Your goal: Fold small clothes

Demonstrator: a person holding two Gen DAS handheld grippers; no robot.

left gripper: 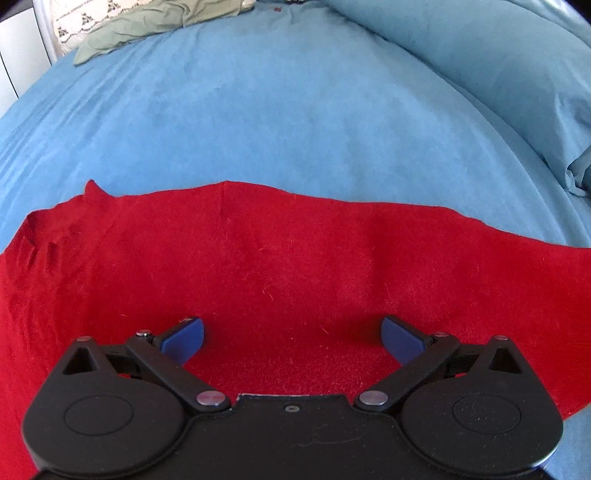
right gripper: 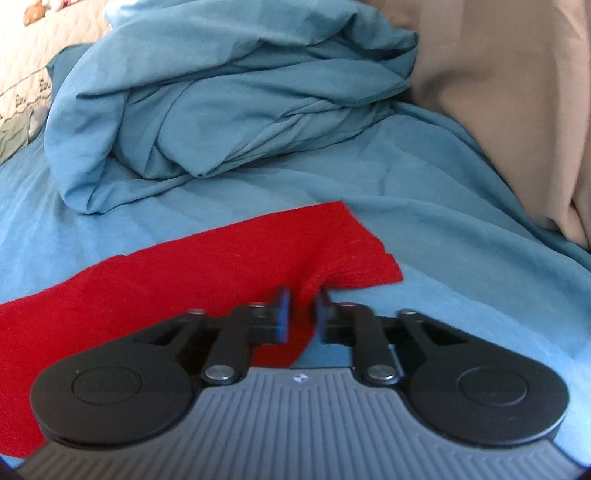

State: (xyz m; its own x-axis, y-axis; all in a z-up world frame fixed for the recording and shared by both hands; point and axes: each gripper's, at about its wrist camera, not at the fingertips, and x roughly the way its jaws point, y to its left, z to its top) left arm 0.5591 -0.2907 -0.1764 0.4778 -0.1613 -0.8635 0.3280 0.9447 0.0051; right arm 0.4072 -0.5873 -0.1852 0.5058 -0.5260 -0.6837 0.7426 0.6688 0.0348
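A red garment [left gripper: 280, 266] lies spread flat on a blue bedsheet [left gripper: 280, 122]. My left gripper [left gripper: 291, 332] hovers just over its middle, jaws wide open, blue pads [left gripper: 184, 338] empty. In the right wrist view the same red garment [right gripper: 207, 266] runs from the lower left to a corner at the right. My right gripper [right gripper: 302, 306] is shut on a pinched fold of the red fabric at its near right edge, and the cloth bunches up between the pads.
A crumpled blue duvet [right gripper: 221, 103] is piled behind the garment on the right, with a beige curtain [right gripper: 517, 92] beyond. A pale green cloth [left gripper: 155, 26] and a patterned pillow [left gripper: 70, 27] lie at the far left of the bed.
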